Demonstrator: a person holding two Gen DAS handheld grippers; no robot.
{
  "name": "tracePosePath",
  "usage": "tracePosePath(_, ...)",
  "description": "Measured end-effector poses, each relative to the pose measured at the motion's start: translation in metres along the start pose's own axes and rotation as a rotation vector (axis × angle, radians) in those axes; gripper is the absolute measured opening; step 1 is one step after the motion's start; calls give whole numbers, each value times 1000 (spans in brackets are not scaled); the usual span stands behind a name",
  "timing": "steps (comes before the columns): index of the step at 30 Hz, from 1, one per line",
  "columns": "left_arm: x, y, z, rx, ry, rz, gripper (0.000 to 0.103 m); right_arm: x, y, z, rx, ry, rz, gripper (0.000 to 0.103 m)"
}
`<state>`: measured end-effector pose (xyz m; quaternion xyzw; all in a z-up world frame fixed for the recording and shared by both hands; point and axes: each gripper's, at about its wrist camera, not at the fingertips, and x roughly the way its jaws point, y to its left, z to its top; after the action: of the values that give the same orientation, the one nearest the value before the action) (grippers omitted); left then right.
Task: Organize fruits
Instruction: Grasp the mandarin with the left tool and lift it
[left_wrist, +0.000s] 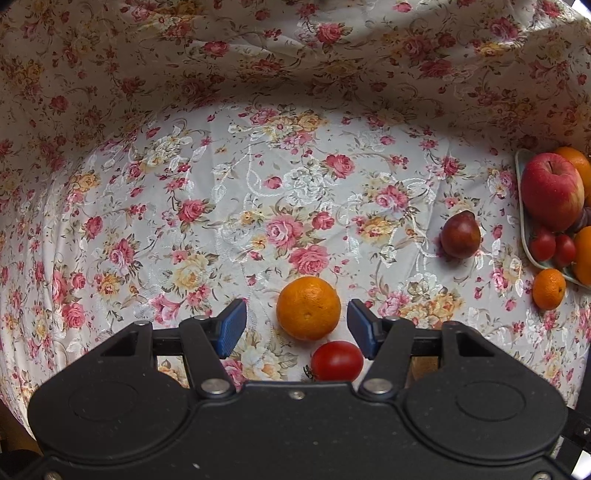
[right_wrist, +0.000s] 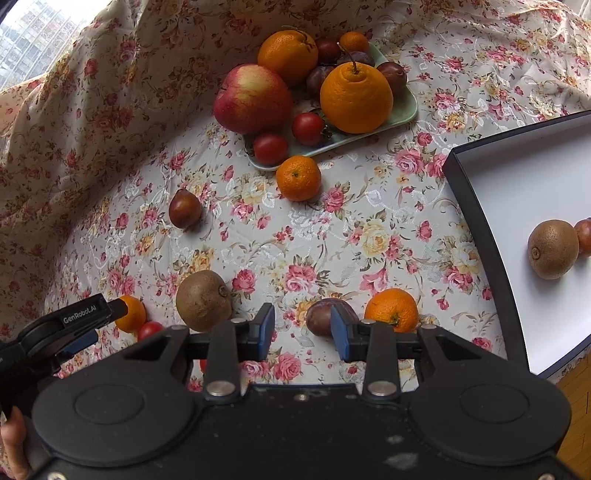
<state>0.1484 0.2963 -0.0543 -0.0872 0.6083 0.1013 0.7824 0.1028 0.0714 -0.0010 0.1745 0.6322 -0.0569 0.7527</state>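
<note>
Left black two-finger gripper (left_wrist: 296, 325), blue pads parted and untouched, stood over a round orange mandarin (left_wrist: 308, 307) on the rose-printed tablecloth (left_wrist: 221, 206), a red cherry tomato (left_wrist: 337, 361) just beside it. Right black gripper (right_wrist: 303, 328) hung open, empty, above a dark purple plum (right_wrist: 320, 321). Pale green rectangular plate (right_wrist: 404, 107) held a red apple (right_wrist: 253, 98); a brown fuzzy kiwi (right_wrist: 553, 248) lay in the white, dark-rimmed box lid (right_wrist: 476, 206).

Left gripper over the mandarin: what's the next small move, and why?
Probably lower the left gripper a little further, then close. Its blue pads flank the round orange mandarin with gaps on both sides, and nothing is gripped yet.
</note>
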Motion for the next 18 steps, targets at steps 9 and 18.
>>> tracePosePath(9, 26, -3, 6, -22, 40, 47, 64, -11, -19, 2, 51, 12, 64, 37)
tracePosePath(18, 35, -8, 9, -43, 54, 35, 51, -17, -43, 8, 123, -5, 82, 37)
